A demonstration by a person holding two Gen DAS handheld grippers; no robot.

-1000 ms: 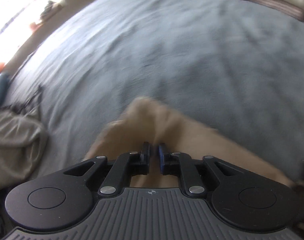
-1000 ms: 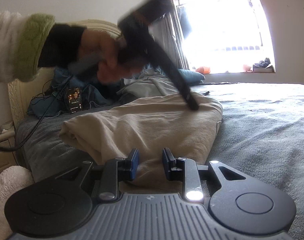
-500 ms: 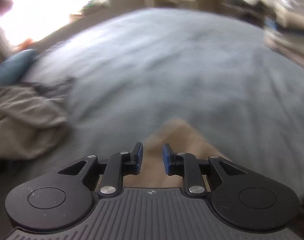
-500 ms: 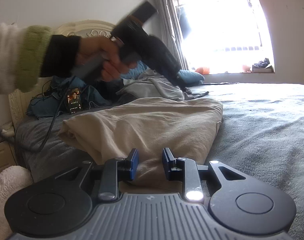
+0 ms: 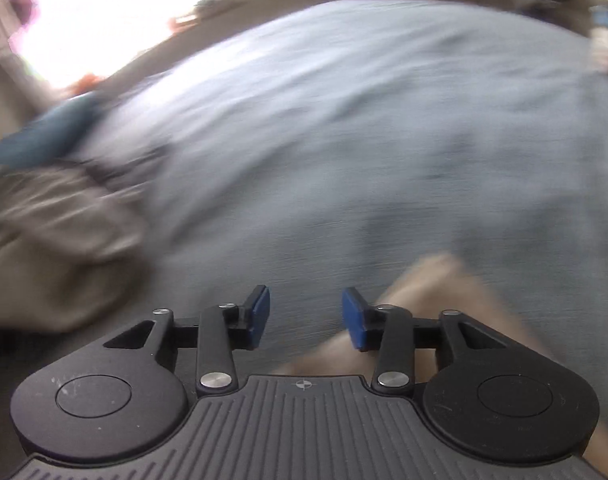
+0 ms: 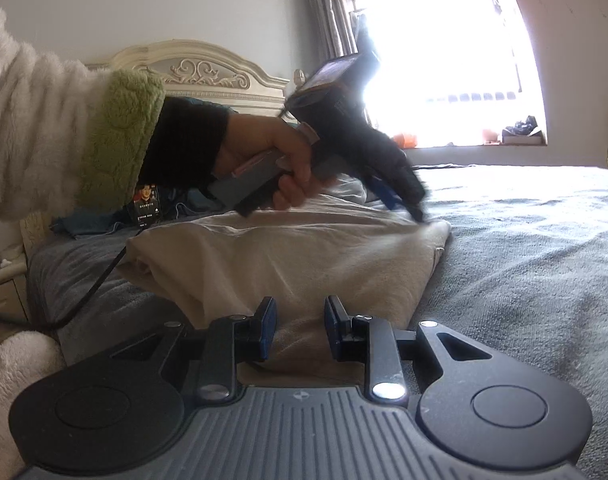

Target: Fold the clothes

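A grey blanket (image 6: pixel 524 260) covers the bed, with a beige garment (image 6: pixel 287 256) lying folded over on it. The left gripper (image 5: pixel 306 316), jaws spread and empty, hovers at its far corner; the right gripper (image 6: pixel 297 330), jaws apart, sits at the near edge. It looks mid-fold: another fold would need both corners pinched.

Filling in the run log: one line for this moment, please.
left gripper: open, empty | right gripper: open, empty | beige garment: folded on grey bed

Bed (image 6: pixel 544 248) with grey cover fills view. Folded beige garment (image 6: pixel 287 256) lies at centre; crumpled grey clothes (image 5: pixel 51 248) at 9 o'clock, blue pillow (image 5: pixel 35 140) at 10.
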